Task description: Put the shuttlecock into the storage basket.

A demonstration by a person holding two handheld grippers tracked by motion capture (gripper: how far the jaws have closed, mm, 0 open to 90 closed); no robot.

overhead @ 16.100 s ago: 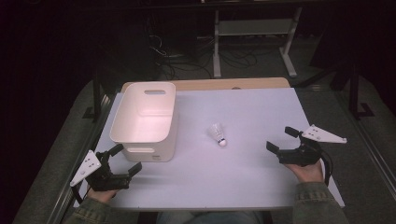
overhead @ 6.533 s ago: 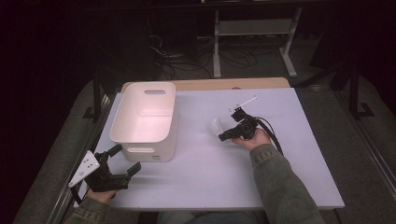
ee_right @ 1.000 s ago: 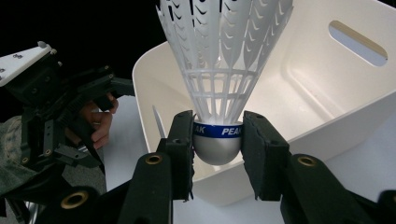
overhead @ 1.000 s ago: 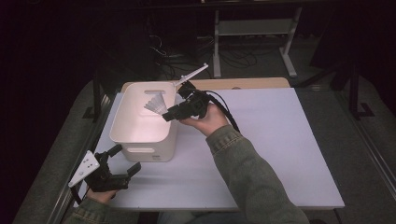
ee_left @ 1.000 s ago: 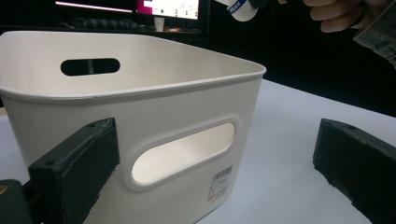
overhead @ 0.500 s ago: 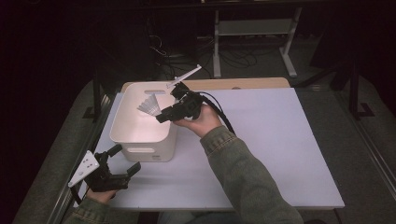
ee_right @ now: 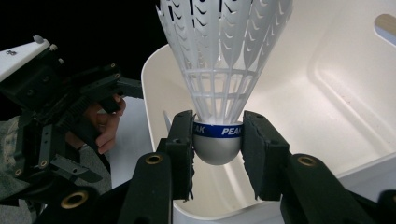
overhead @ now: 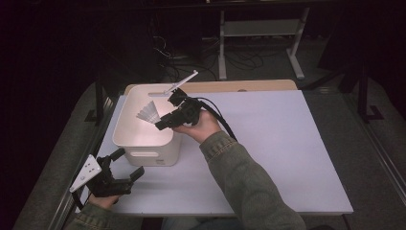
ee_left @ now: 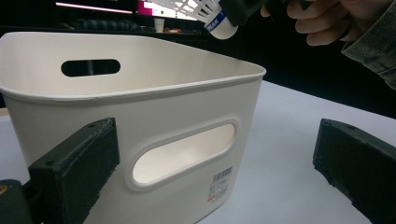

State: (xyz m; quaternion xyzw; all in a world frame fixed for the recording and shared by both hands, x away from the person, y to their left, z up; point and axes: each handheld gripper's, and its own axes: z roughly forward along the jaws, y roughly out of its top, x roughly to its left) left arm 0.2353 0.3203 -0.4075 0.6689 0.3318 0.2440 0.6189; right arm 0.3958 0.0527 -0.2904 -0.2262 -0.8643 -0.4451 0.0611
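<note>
A white plastic shuttlecock with a blue band on its cork hangs over the inside of the white bin, above its near right part. My right gripper is shut on the cork, feathers pointing away from it. In the high view the shuttlecock and my right gripper sit over the bin's right wall. My left gripper rests on the table just in front of the bin, jaws wide apart and nothing between them. Its own view shows the bin's near handle slot and the shuttlecock above.
The bin stands at the left of a white tabletop. A wooden strip runs along the table's far edge. Dark floor with cables and a white frame lies beyond. My right forearm crosses the table's middle.
My right gripper has carried the shuttlecock further left and a little lower over the bin. The left gripper has stayed in place.
</note>
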